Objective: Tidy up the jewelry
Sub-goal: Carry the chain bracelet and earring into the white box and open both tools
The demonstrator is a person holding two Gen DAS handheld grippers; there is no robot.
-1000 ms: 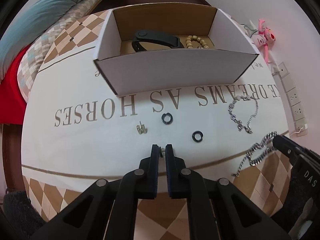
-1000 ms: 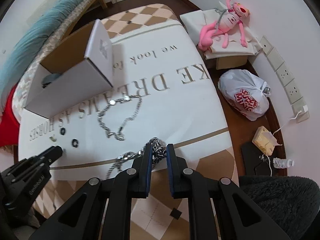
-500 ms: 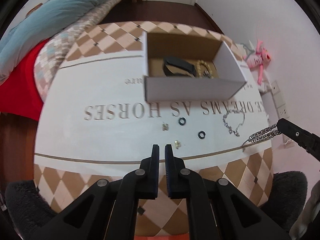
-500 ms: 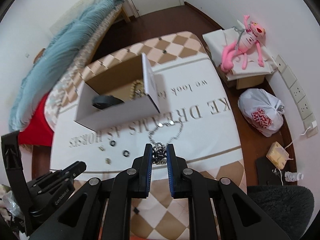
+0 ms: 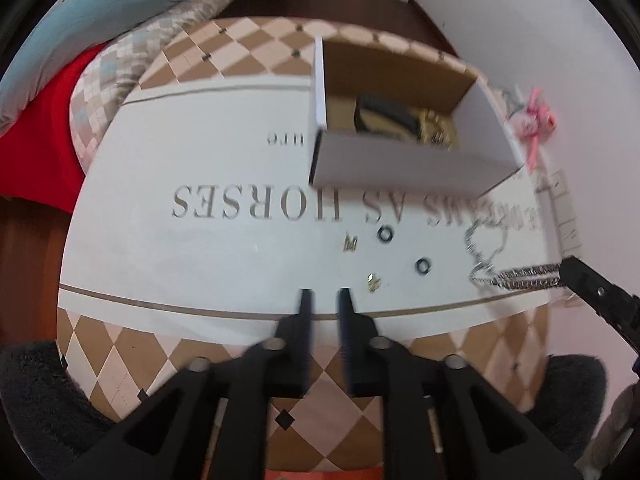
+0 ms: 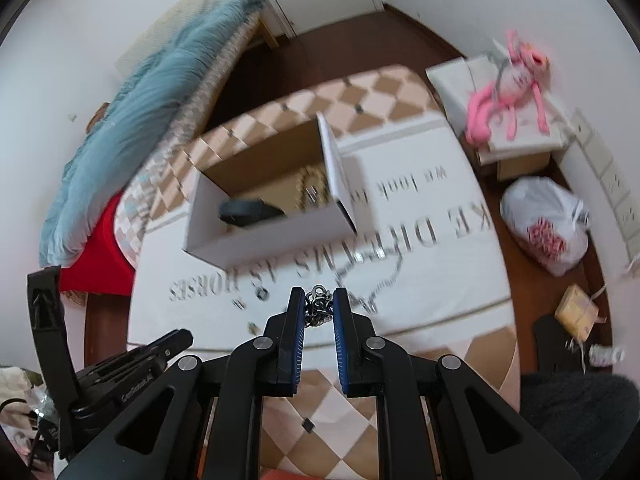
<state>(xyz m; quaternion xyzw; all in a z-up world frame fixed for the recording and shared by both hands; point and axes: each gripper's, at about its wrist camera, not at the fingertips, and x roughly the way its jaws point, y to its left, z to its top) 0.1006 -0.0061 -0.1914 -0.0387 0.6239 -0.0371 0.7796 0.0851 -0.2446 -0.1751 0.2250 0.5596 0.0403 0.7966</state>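
Note:
My right gripper [image 6: 315, 300] is shut on a thick silver chain [image 6: 318, 308] and holds it above the table's near edge; the chain [image 5: 524, 274] hangs stretched from its tip in the left wrist view. My left gripper [image 5: 323, 300] is empty, jaws slightly apart, raised above the table's front. An open white cardboard box [image 5: 408, 168] holds a black band [image 6: 248, 210] and a bead bracelet [image 6: 308, 184]. On the cloth lie two black rings [image 5: 386, 234] [image 5: 422, 266], a small gold piece [image 5: 350, 243], a small earring [image 5: 374, 280] and a thin silver necklace [image 5: 482, 248].
The round table wears a white cloth [image 5: 200, 264] with printed letters and a checkered border. A bed with a teal blanket [image 6: 160, 92] is at the left. A pink plush toy [image 6: 508, 92] and a white plastic bag [image 6: 548, 228] lie at the right.
Both grippers have risen and pulled back from the table. The right one has lifted the thick chain off the cloth. The left gripper's jaws have parted a little.

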